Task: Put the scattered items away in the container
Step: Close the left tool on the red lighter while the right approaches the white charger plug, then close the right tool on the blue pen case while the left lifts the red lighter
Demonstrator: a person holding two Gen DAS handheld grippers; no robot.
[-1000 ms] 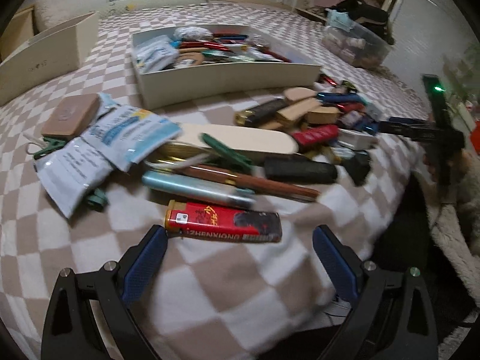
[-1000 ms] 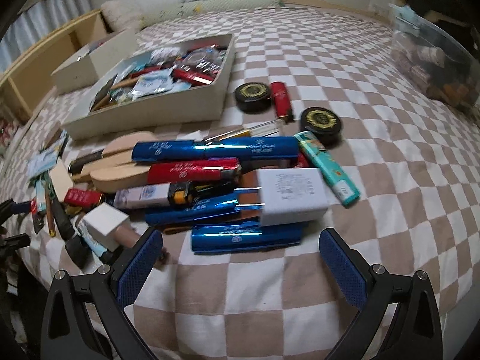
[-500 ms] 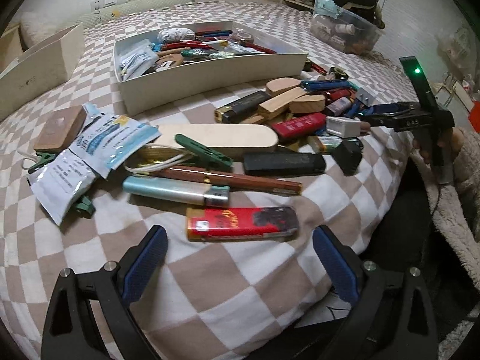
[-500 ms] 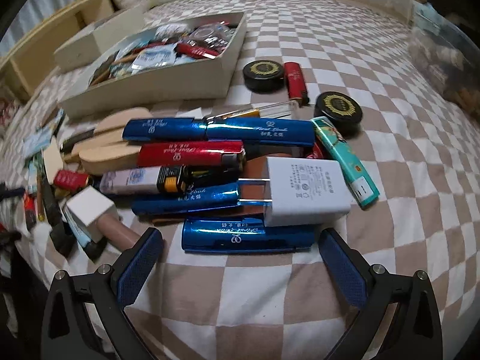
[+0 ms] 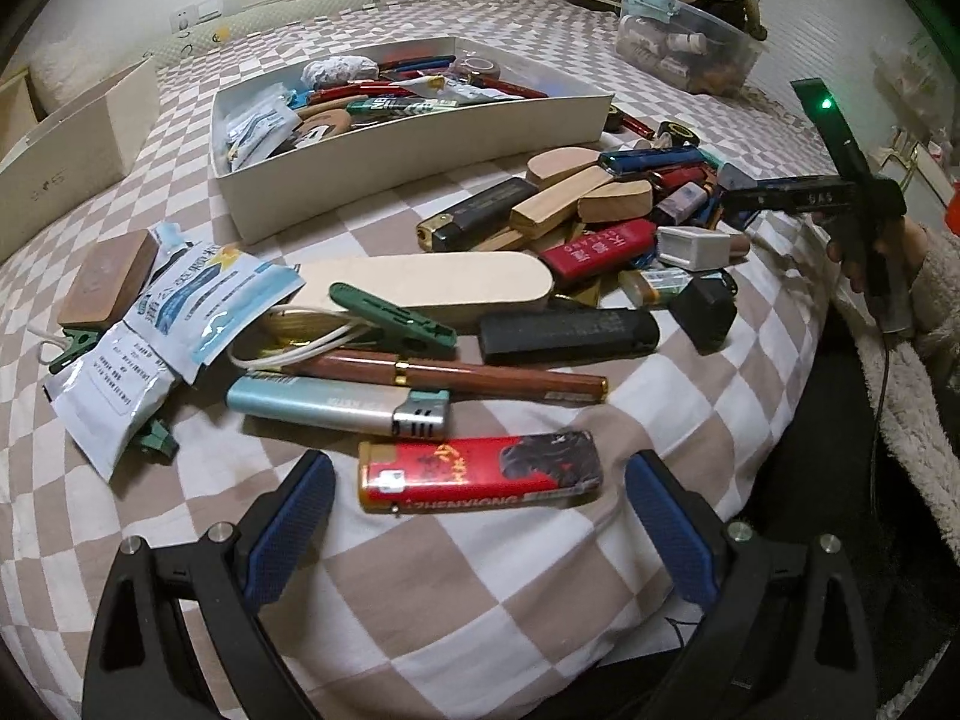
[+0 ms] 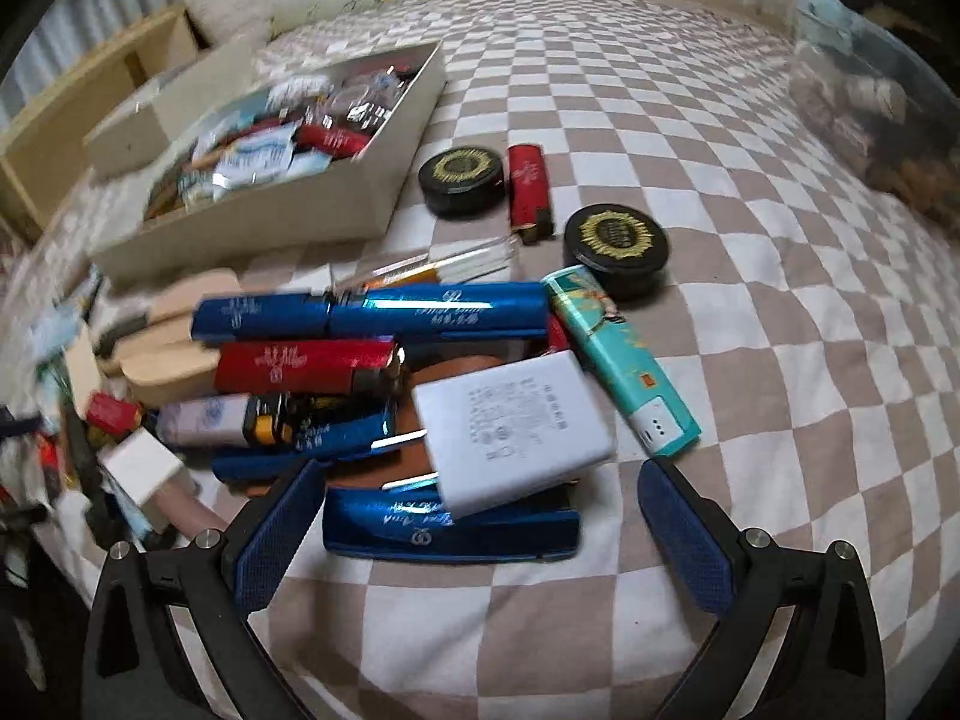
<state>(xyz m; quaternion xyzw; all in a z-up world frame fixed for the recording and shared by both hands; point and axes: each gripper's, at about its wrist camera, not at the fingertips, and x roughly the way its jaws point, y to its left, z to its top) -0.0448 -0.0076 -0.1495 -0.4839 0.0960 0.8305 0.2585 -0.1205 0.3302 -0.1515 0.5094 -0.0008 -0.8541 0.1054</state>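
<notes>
Scattered items lie on a checkered bedspread in front of a white container [image 5: 420,150], partly filled; it also shows in the right wrist view [image 6: 252,222]. My left gripper [image 5: 477,510] is open, its blue pads on either side of a red lighter [image 5: 480,474] lying crosswise. Behind it lie a light-blue lighter [image 5: 336,405], a brown pen [image 5: 444,375] and a black lighter [image 5: 567,333]. My right gripper [image 6: 480,516] is open around a blue lighter [image 6: 450,531], with a white charger [image 6: 510,423] lying on top of it.
A teal lighter [image 6: 624,360], two black round tins [image 6: 615,240], a red lighter [image 6: 528,189], wooden blocks [image 5: 576,198], packets [image 5: 198,300] and a green clip [image 5: 390,318] crowd the bed. A second box [image 5: 66,150] stands far left. The bed edge drops off at the right.
Both grippers have moved forward and lower toward the pile. The red lighter now sits between the left pads, the blue lighter and charger between the right pads.
</notes>
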